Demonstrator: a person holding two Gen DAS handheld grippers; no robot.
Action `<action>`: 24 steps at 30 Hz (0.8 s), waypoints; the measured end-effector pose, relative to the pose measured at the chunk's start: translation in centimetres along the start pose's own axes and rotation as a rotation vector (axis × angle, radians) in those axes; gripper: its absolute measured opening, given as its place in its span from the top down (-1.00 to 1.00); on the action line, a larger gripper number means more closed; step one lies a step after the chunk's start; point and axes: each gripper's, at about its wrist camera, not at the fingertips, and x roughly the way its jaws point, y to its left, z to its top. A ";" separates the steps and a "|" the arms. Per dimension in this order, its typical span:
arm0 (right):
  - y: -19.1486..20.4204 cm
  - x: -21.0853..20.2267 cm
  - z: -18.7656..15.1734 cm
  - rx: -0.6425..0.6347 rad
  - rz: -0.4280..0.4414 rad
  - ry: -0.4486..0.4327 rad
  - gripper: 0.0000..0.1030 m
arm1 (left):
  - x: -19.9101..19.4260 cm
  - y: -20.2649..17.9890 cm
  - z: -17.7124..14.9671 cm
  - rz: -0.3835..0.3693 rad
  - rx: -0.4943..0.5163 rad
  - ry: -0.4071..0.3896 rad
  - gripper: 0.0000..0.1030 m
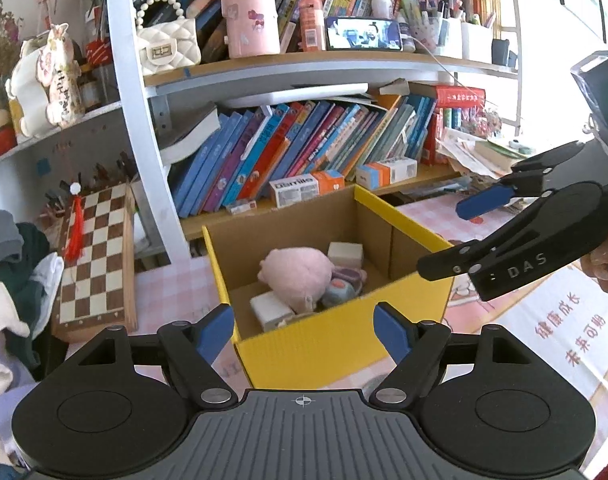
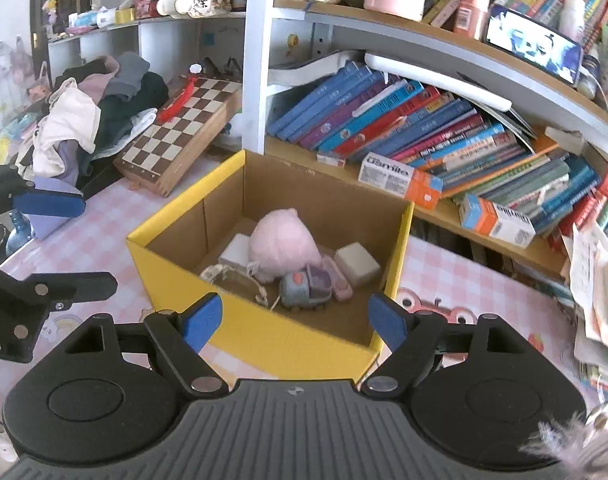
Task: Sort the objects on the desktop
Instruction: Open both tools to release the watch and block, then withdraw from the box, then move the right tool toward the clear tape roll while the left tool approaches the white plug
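Observation:
A yellow cardboard box (image 1: 403,220) (image 2: 184,196) stands open on the pink checked desk. Inside lie a pink plush toy (image 1: 298,276) (image 2: 282,242), a white block (image 1: 345,254) (image 2: 357,264), a flat white box (image 1: 270,310) (image 2: 236,254), a grey and purple toy (image 1: 339,290) (image 2: 304,286) and a pale cord. My left gripper (image 1: 304,328) (image 2: 96,244) hovers open before the box's near wall, nothing between its blue pads. My right gripper (image 2: 296,320) (image 1: 443,240) is also open and empty, beside the box's right corner.
A folded chessboard (image 1: 96,256) (image 2: 184,124) leans left of the box next to a pile of clothes (image 2: 96,112). Slanted books (image 1: 296,148) and small cartons (image 1: 304,188) fill the shelf behind. Loose papers (image 2: 595,280) crowd the right side.

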 end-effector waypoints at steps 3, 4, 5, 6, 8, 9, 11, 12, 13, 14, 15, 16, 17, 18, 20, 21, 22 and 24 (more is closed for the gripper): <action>0.4 -0.7 -1.0 0.017 -0.005 0.003 -0.55 | -0.5 -0.1 -0.7 -0.003 -0.005 0.008 -0.54; 0.6 -0.9 -1.3 0.022 -0.007 0.005 -0.55 | -0.6 -0.1 -1.0 -0.003 -0.007 0.011 -0.54; 0.7 -1.1 -1.7 0.028 -0.010 0.006 -0.55 | -0.8 -0.1 -1.2 -0.002 -0.009 0.014 -0.55; 0.9 -1.3 -2.0 0.034 -0.012 0.007 -0.55 | -0.9 -0.1 -1.5 -0.002 -0.010 0.019 -0.55; 1.2 -1.5 -2.8 0.043 -0.016 0.011 -0.55 | -1.2 -0.1 -2.0 0.000 -0.016 0.028 -0.56; 1.4 -1.7 -3.1 0.049 -0.018 0.013 -0.55 | -1.3 -0.1 -2.3 0.001 -0.020 0.032 -0.56; 1.7 -1.9 -3.9 0.061 -0.022 0.018 -0.57 | -1.6 0.0 -2.9 0.003 -0.027 0.042 -0.57; 1.8 -2.1 -4.2 0.067 -0.024 0.020 -0.57 | -1.7 0.0 -3.2 0.003 -0.030 0.046 -0.57; 1.9 -2.1 -4.5 0.074 -0.023 0.022 -0.59 | -1.8 0.0 -3.4 0.004 -0.034 0.051 -0.59; 2.0 -2.2 -4.9 0.082 -0.025 0.026 -0.60 | -1.9 0.0 -3.7 0.005 -0.038 0.055 -0.61; 2.1 -2.2 -5.2 0.091 -0.028 0.029 -0.60 | -2.0 0.0 -3.9 0.007 -0.042 0.057 -0.62; 2.2 -2.2 -5.5 0.100 -0.032 0.031 -0.61 | -2.1 0.0 -4.1 0.008 -0.045 0.060 -0.63; 2.2 -2.3 -5.8 0.110 -0.036 0.033 -0.61 | -2.2 0.0 -4.3 0.010 -0.049 0.062 -0.63; 2.3 -2.3 -6.1 0.120 -0.041 0.035 -0.61 | -2.3 0.0 -4.5 0.012 -0.053 0.064 -0.63; 2.4 -2.4 -6.7 0.140 -0.048 0.037 -0.62 | -2.4 0.1 -4.8 0.016 -0.061 0.070 -0.64; 2.5 -2.5 -7.0 0.145 -0.051 0.038 -0.63 | -2.4 0.1 -4.9 0.017 -0.064 0.073 -0.64; 2.7 -2.5 -7.3 0.145 -0.052 0.040 -0.64 | -2.4 0.0 -5.1 0.019 -0.067 0.076 -0.64; 3.0 -2.6 -8.0 0.142 -0.054 0.046 -0.65 | -2.5 0.0 -5.4 0.021 -0.068 0.081 -0.65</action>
